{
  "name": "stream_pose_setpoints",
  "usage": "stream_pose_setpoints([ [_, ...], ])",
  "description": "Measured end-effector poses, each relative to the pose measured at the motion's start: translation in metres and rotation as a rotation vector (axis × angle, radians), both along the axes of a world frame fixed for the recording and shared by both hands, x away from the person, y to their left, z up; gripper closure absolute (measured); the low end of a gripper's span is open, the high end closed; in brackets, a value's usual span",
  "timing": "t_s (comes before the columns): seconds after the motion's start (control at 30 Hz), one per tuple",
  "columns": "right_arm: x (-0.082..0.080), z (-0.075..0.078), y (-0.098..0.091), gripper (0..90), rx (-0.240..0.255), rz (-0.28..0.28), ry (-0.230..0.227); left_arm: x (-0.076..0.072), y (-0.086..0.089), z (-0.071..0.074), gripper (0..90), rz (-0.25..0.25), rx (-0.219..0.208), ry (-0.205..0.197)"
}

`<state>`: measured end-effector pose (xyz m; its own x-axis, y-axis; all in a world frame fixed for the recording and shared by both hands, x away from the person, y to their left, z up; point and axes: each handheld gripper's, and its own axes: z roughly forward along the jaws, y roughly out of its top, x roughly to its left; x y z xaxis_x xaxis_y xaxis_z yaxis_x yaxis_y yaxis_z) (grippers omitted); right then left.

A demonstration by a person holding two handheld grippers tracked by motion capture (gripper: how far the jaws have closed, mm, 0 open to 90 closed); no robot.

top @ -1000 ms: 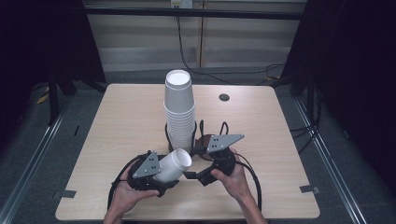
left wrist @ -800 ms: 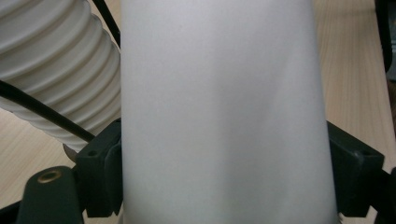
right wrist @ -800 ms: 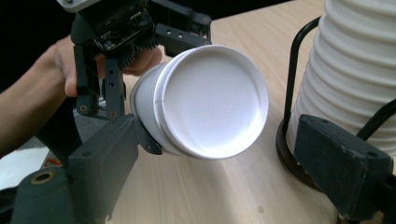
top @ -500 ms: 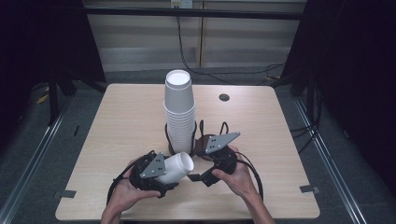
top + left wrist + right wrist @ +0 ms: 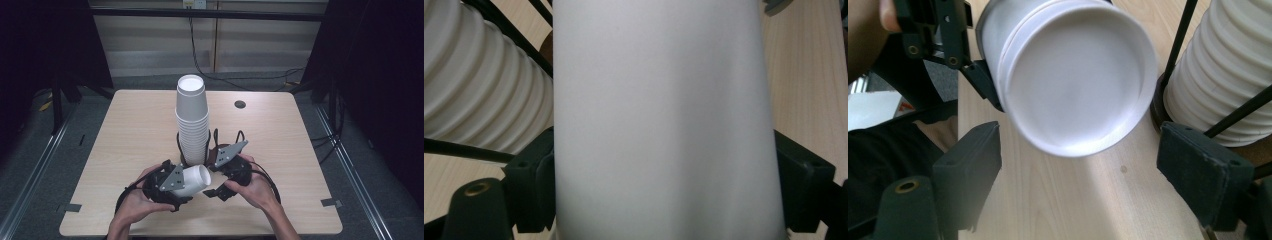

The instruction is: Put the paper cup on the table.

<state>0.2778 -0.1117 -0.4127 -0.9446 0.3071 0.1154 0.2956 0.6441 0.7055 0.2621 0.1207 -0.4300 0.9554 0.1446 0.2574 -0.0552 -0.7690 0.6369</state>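
White and smooth, the plain paper cup (image 5: 192,180) lies on its side in your left hand-held gripper (image 5: 172,184), just above the near part of the pale wooden counter (image 5: 125,130). Its tapered wall has no print, and its round open mouth with a thin rolled rim faces your right hand-held gripper (image 5: 220,186). In the left gripper view the black jaws press on both sides of the cup's wall (image 5: 664,125), so that hand-held gripper is clamped on it.

Your left hand (image 5: 132,205) cradles its hand-held gripper from below, pointing it toward the right. Your right hand (image 5: 255,187) holds the other one pointing left, level with the cup's mouth (image 5: 1073,90). Its jaws stand apart and have just been closing; they flank the rim without touching it, and nothing is pinched between them.

You have two hand-held grippers, one loose cup, and one tall ribbed stack of white paper cups (image 5: 192,120) standing upright in a black wire holder just behind your hands. One small dark round disc (image 5: 240,104) sits near the far right of the counter.
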Motion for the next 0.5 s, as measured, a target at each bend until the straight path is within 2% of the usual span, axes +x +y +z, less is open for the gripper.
stream_pose_setpoints([
  [0.17,0.004,-0.001,0.003,13.6,-0.032,0.029,0.014,0.002,-0.001,-0.001,16.6,-0.010,0.020,0.004],
  [0.3,0.007,-0.002,0.006,14.0,-0.046,0.058,0.055,0.000,-0.003,-0.002,16.6,-0.019,0.035,0.009],
  [0.4,0.008,-0.004,0.010,16.7,-0.064,0.073,0.066,-0.002,-0.004,-0.004,16.6,-0.027,0.047,0.006],
  [0.5,0.010,-0.006,0.014,16.8,-0.093,0.090,0.096,-0.003,-0.006,-0.005,16.6,-0.035,0.061,0.004],
])
